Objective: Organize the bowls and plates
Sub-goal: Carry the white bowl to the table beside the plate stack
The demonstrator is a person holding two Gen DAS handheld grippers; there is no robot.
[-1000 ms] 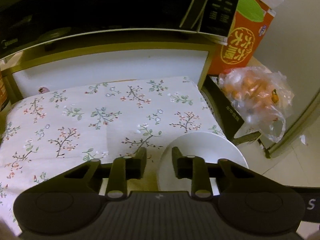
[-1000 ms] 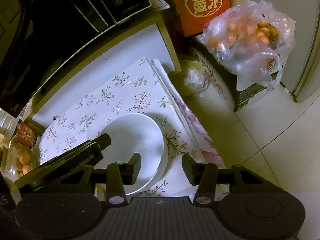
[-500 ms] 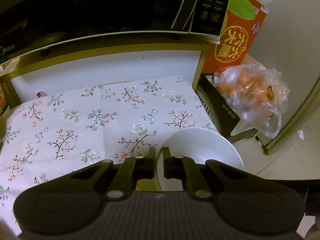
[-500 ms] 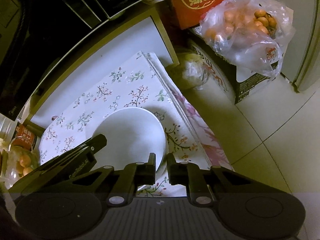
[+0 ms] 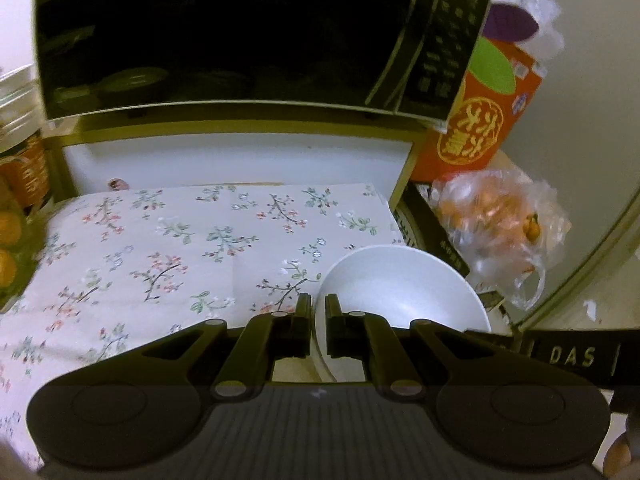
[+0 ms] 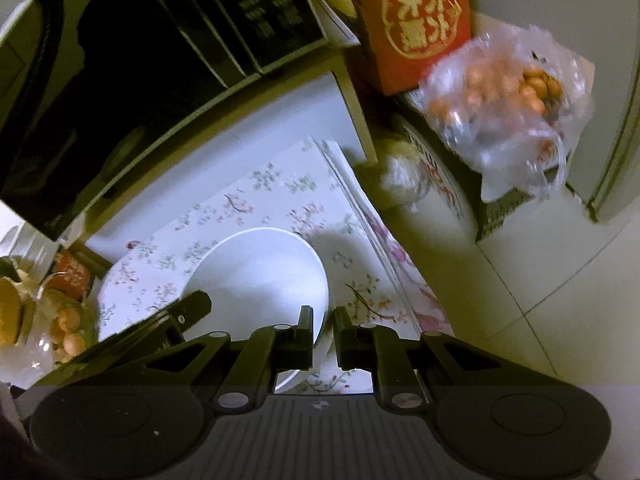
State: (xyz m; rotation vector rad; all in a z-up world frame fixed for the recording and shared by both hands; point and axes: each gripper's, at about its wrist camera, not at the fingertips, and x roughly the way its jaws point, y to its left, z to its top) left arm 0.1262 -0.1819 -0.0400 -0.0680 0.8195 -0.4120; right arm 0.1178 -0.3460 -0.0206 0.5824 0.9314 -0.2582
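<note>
Two grippers work one white bowl from opposite sides, under a large black microwave (image 5: 224,36) that sits on a shelf above the work surface.

Floral cloth (image 5: 180,248) covers the surface below the shelf; small sprigs in pink and green, a fold line down its middle. Its right edge hangs over the side in the right wrist view (image 6: 384,240).

Red-orange carton (image 5: 480,124) with a round gold emblem stands to the right of the shelf post. Just in front of it, a clear plastic bag of small orange fruit (image 5: 496,220) rests on a dark box (image 5: 440,240).

White bowl (image 5: 400,284) sits at the near right corner of the cloth, upright, interior bare. In the right wrist view the bowl (image 6: 256,276) appears to rest on a white plate, whose rim (image 6: 290,380) shows beneath it near the fingers.

Left gripper (image 5: 318,320): fingers clenched on the bowl's near-left rim, the wall pinched between the pads.

Right gripper (image 6: 323,332): closed tight on the bowl's right rim, one finger inside the wall, one outside. The left gripper's dark finger (image 6: 176,316) shows at the bowl's other side.

Far left, blurred: a glass jar holding orange fruit (image 6: 60,328).
</note>
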